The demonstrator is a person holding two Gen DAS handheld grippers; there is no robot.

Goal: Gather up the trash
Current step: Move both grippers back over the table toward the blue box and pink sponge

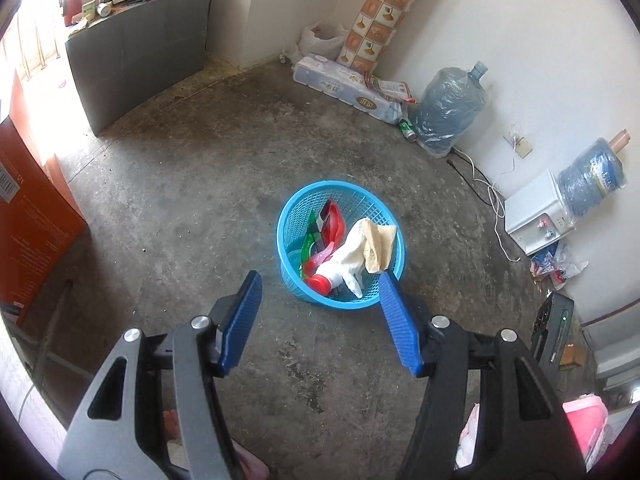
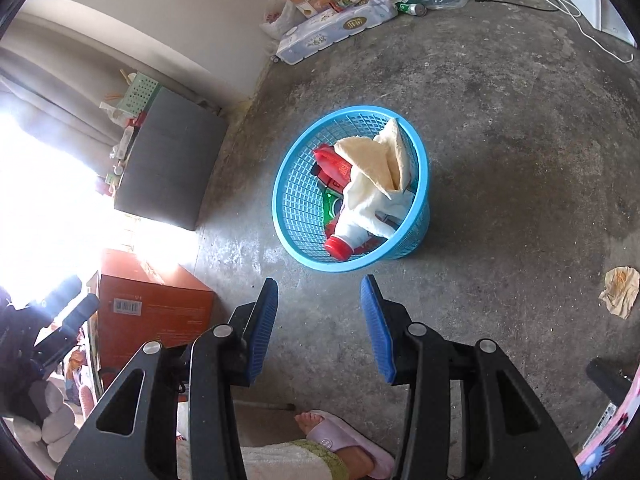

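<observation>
A blue mesh basket (image 1: pixel 296 216) (image 2: pixel 296 200) stands on the concrete floor. Inside lie a white bottle with a red cap (image 1: pixel 324 278) (image 2: pixel 344 240), red and green wrappers (image 1: pixel 332 220) (image 2: pixel 332 166) and a cream paper towel (image 1: pixel 374 242) (image 2: pixel 380 160) draped against its rim. My left gripper (image 1: pixel 320 284) is open above the floor, nothing between its blue pads, its right pad overlapping the basket's near rim in the left wrist view. My right gripper (image 2: pixel 320 290) is open and empty, just short of the basket. A crumpled brown paper (image 2: pixel 619 290) lies on the floor at the right.
An orange carton (image 1: pixel 28 216) (image 2: pixel 156 316) and a grey cabinet (image 1: pixel 136 56) (image 2: pixel 168 160) stand at the left. Along the walls are a tissue-roll pack (image 1: pixel 344 88), wrapped water jugs (image 1: pixel 452 108), a dispenser (image 1: pixel 536 216) and cables (image 1: pixel 492 196). A foot in a pink slipper (image 2: pixel 340 436) is below my right gripper.
</observation>
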